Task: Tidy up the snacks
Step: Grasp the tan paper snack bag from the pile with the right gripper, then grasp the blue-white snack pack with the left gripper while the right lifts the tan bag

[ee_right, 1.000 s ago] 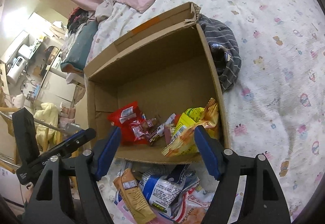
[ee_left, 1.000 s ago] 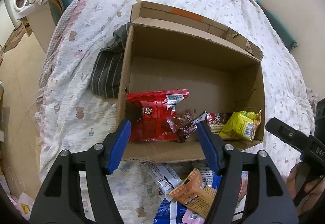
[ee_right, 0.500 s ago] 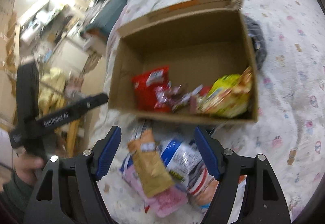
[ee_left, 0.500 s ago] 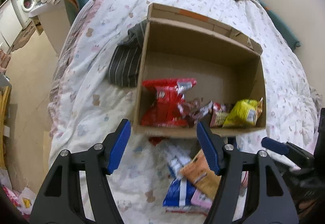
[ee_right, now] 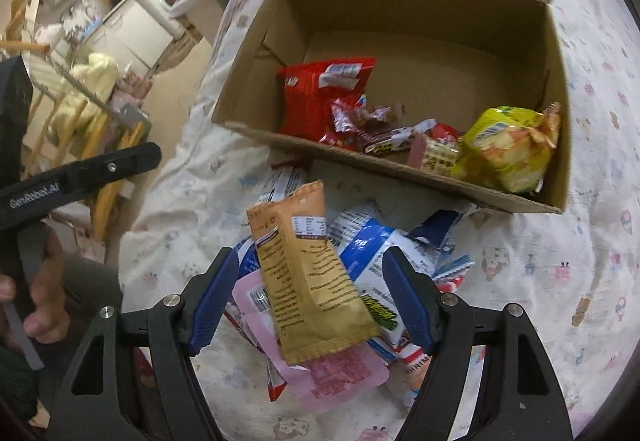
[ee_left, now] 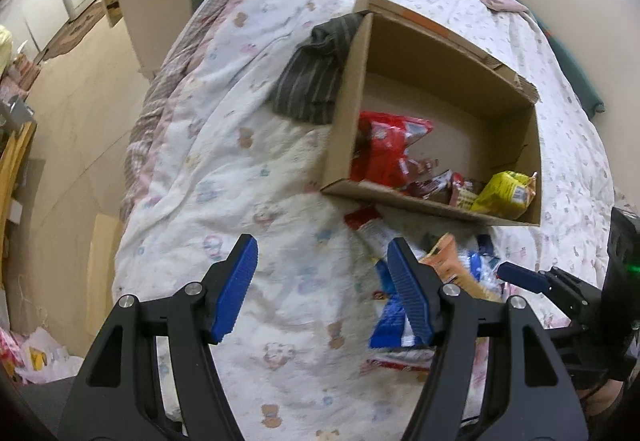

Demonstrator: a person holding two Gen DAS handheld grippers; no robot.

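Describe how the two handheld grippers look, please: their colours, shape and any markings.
Both the left gripper and the right gripper have black angular frames with triangular cut-outs, silver bolts and ribbed blue pads. The left one carries white lettering on its side.

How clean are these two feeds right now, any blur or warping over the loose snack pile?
Left wrist view: the snack pile and the cardboard box are motion-smeared, while the left claw is sharp. Right wrist view: crisper, with print on the tan packet visible, though not readable. Both views bow straight edges and darken at the corners.
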